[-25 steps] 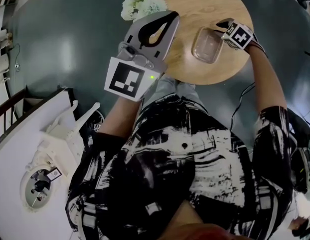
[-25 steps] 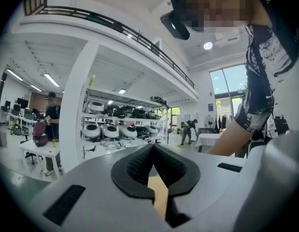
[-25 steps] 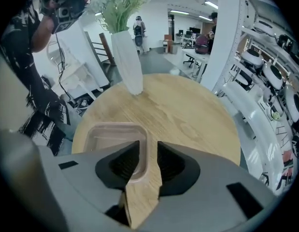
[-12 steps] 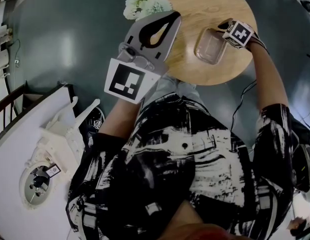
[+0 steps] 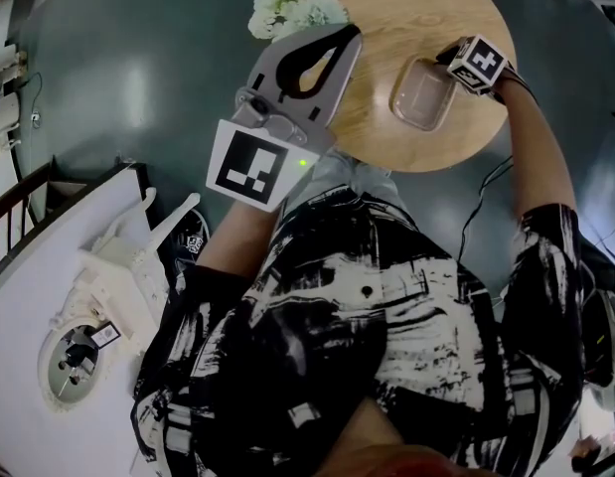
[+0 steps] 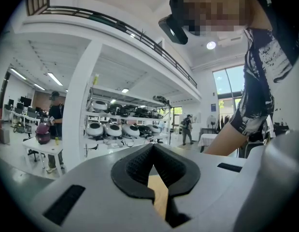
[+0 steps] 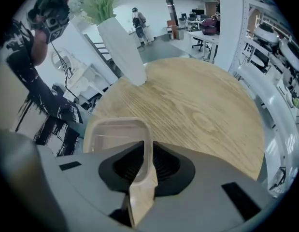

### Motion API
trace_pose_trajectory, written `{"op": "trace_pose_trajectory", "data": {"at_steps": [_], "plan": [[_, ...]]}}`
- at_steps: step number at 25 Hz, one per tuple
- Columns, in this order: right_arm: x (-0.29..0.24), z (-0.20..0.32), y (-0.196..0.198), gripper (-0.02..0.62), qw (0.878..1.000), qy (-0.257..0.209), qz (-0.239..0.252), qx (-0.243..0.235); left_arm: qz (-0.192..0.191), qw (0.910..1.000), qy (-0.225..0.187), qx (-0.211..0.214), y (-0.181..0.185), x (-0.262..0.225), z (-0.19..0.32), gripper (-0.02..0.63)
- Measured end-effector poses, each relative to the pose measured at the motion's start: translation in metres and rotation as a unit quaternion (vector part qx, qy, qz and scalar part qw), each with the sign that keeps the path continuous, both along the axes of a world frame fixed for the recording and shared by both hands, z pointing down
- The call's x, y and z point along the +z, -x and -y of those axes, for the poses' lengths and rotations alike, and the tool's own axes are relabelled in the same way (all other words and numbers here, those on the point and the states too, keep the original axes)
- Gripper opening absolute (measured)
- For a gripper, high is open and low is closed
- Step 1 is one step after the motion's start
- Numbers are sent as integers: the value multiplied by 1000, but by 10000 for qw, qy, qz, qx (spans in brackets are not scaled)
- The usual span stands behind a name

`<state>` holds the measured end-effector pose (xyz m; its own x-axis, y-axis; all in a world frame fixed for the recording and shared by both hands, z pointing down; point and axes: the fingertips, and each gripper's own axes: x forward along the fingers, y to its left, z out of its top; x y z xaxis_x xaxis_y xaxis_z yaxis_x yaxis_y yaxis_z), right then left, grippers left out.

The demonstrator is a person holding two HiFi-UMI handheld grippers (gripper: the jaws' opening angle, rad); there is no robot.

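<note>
Our right gripper (image 7: 147,145) has its jaws clamped on one wall of the clear plastic container (image 7: 113,135), which is by the near right edge of the round wooden table (image 7: 202,100). Our left gripper (image 6: 152,151) hangs above the table's left edge, jaws pressed together on nothing. A white vase of flowers (image 7: 121,52) stands at the far left edge.

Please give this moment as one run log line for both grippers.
left gripper: shut, empty, raised | right gripper: shut on clear container rim | round wooden table below
</note>
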<state>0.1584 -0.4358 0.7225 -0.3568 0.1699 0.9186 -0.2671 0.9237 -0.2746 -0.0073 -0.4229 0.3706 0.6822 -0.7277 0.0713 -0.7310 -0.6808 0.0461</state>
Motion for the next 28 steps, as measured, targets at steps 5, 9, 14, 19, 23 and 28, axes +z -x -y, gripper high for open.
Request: {"op": "trace_pose_trajectory", "data": {"at_steps": [5, 9, 14, 19, 23, 28], "plan": [[6, -5, 1, 22, 9999, 117, 15, 88, -10, 10000, 12, 9, 3, 2, -7, 0], [2, 0, -1, 18, 10000, 66, 21, 69, 0, 10000, 11, 8, 2, -1, -3, 0], [-2, -2, 2, 15, 9999, -93, 54, -21, -10, 10000, -1, 54, -1, 0, -5, 0], [-22, -2, 1, 15, 9993, -325, 168, 86, -39, 9998, -94, 146, -3, -8, -10, 0], [-50, 0, -8, 15, 9966, -633, 374, 384, -73, 9993, -215, 287, -11, -18, -17, 0], [-103, 11, -29, 17, 9822, -1468, 715, 924, -110, 9978, -409, 503, -25, -32, -24, 0]]}}
